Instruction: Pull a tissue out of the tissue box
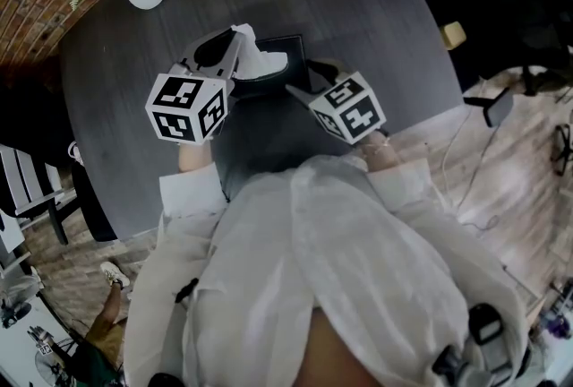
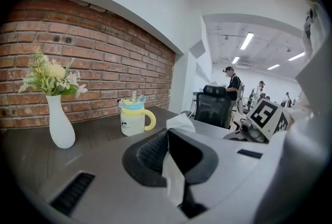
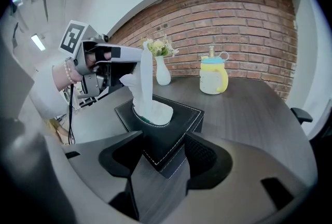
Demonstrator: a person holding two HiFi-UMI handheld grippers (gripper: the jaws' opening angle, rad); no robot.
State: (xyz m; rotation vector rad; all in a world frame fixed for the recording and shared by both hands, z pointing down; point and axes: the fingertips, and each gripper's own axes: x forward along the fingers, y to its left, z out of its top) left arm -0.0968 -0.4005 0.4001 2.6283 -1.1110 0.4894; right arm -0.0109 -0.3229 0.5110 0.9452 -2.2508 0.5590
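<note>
Tissue point(image 3: 144, 75) rises in a stretched white strip from the black tissue box point(image 3: 176, 114) on the dark table point(image 1: 376, 36), its top end pinched in the closed jaws of the left gripper point(image 2: 174, 153). The right gripper point(image 3: 163, 140) is clamped on the box's near corner, one jaw against each side.

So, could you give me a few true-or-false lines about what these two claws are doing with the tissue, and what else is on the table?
1. The left claw is shut on a white tissue. True.
2. The tissue is completely out of the tissue box. False: its lower end sits in the box's opening.
3. The right claw is clamped round a corner of the tissue box. True.
4. The mug has a red handle. False: the handle is yellow.
5. The vase lies tipped over on the table. False: it stands upright.
</note>
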